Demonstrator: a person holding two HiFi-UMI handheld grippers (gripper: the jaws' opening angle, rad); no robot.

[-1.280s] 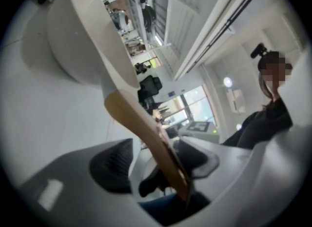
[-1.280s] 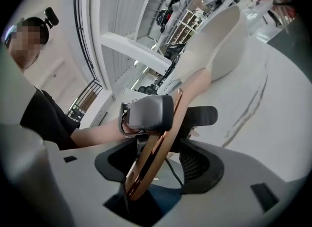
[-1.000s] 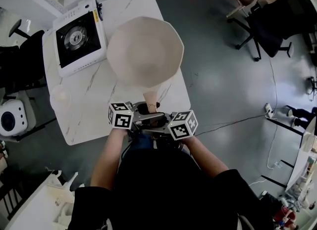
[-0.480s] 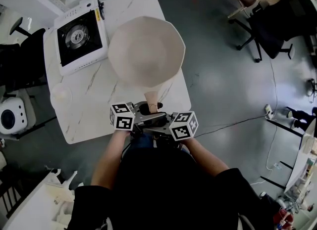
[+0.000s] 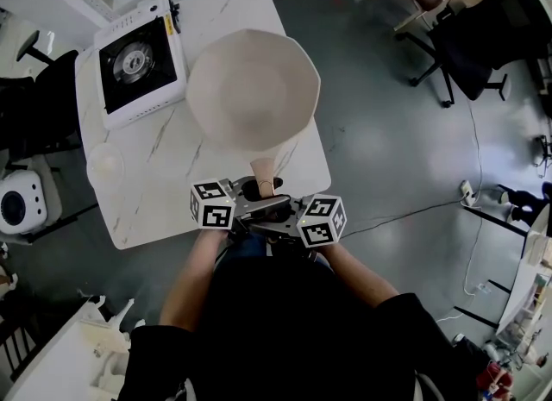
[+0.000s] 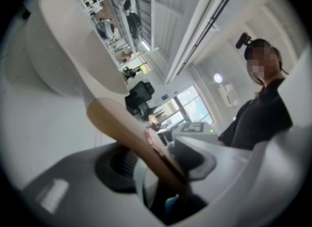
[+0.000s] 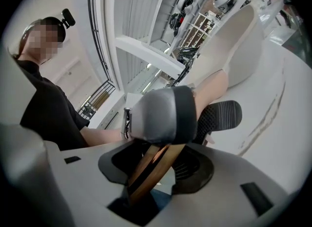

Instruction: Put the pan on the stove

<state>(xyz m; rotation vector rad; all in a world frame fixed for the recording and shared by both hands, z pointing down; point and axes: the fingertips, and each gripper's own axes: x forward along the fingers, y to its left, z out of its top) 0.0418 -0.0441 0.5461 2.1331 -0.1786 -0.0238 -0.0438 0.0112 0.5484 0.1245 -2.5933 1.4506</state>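
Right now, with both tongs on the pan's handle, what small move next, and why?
Probably a slight lift of the pan, ready to carry it left to the stove. Left tongs and right tongs have just been closing and now clamp its handle; the pan looks to rest on the table, apart from the stove.

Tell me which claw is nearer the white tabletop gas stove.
Left. The left claw and right claw have just closed on the wooden handle of the cream pan; the left one is on the side toward the white gas stove, the right beyond it.
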